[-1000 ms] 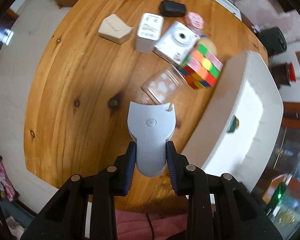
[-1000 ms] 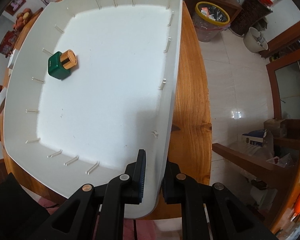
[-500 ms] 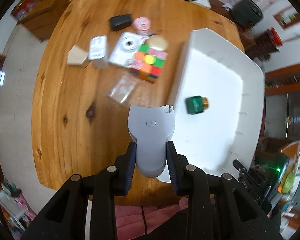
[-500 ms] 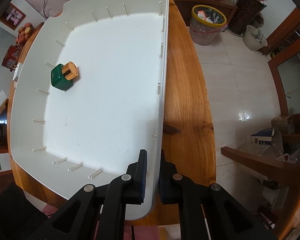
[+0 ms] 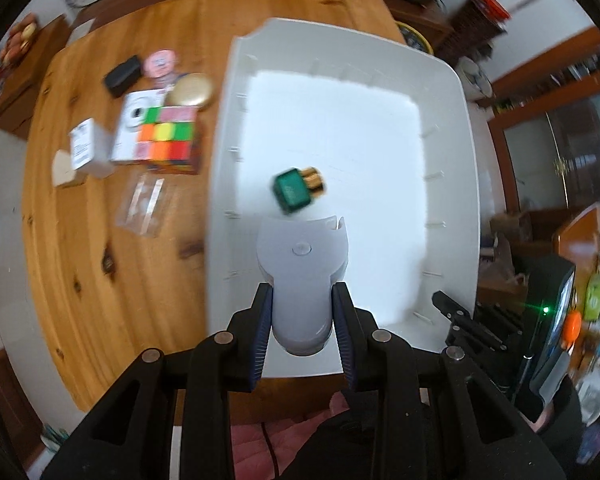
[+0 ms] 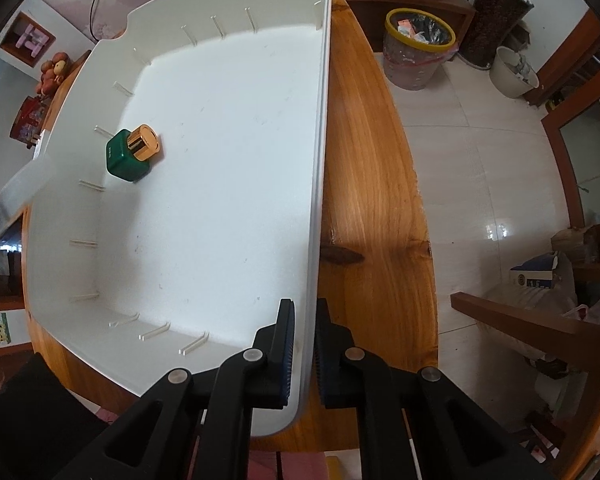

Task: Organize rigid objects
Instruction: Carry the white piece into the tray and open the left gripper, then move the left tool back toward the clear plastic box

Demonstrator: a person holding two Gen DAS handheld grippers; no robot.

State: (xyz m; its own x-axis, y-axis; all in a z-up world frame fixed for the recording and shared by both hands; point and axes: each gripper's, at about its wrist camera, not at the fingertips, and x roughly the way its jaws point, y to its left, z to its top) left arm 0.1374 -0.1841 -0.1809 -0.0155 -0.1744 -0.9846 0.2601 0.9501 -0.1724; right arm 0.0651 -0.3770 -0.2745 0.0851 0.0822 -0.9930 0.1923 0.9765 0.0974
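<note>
left gripper (image 5: 302,330): jaws clamped on grey-white device (image 5: 302,264), held above white tray (image 5: 452,128) near its front edge | right gripper (image 6: 302,354): closed on tray's right wall at near corner | green bottle (image 6: 130,154): on tray floor just beyond device, by left wall | table (image 5: 92,240): colour cube (image 5: 168,138), camera, boxes left of tray

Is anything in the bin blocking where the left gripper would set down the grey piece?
Nothing visible blocks it. The grey piece, held in the left gripper, hangs over bare bin floor. The green bottle sits just beyond its tip, the only thing inside.
</note>
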